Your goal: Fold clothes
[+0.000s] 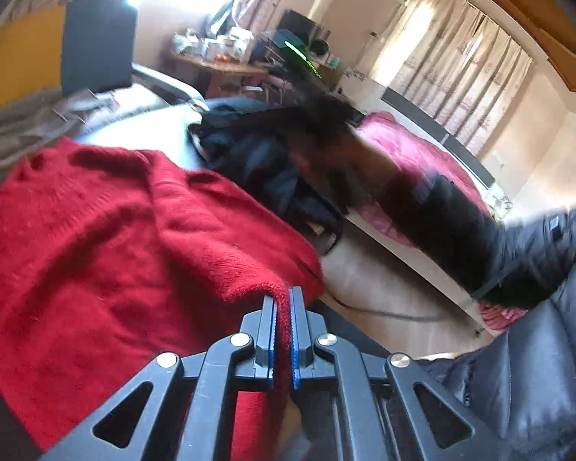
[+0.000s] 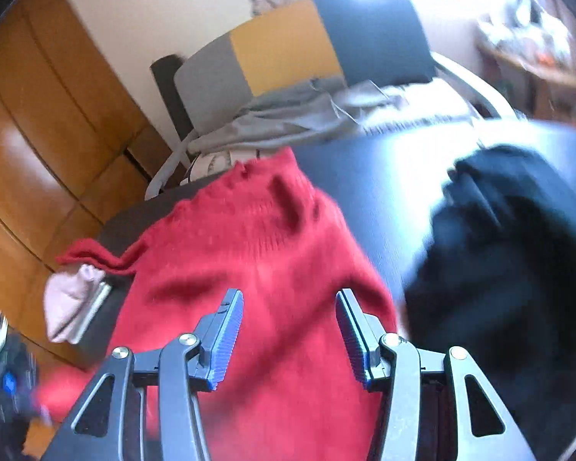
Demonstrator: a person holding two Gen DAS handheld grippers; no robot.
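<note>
A red knitted sweater [image 1: 96, 238] lies spread over a dark table. My left gripper [image 1: 284, 296] is shut on a raised edge of that sweater, with red knit pinched between the blue pads. In the right wrist view the same sweater [image 2: 249, 253] fills the middle. My right gripper [image 2: 290, 299] hangs above it with its jaws apart and nothing pressed between them. The right gripper and the person's dark sleeve [image 1: 441, 223] show as a blur in the left wrist view.
A heap of dark clothes [image 1: 257, 153] [image 2: 510, 238] lies on the table [image 2: 384, 161] beside the sweater. A grey garment [image 2: 288, 119] drapes over a chair with a yellow and black back [image 2: 288, 46]. A pale pink cloth [image 2: 73, 307] hangs at the table's edge.
</note>
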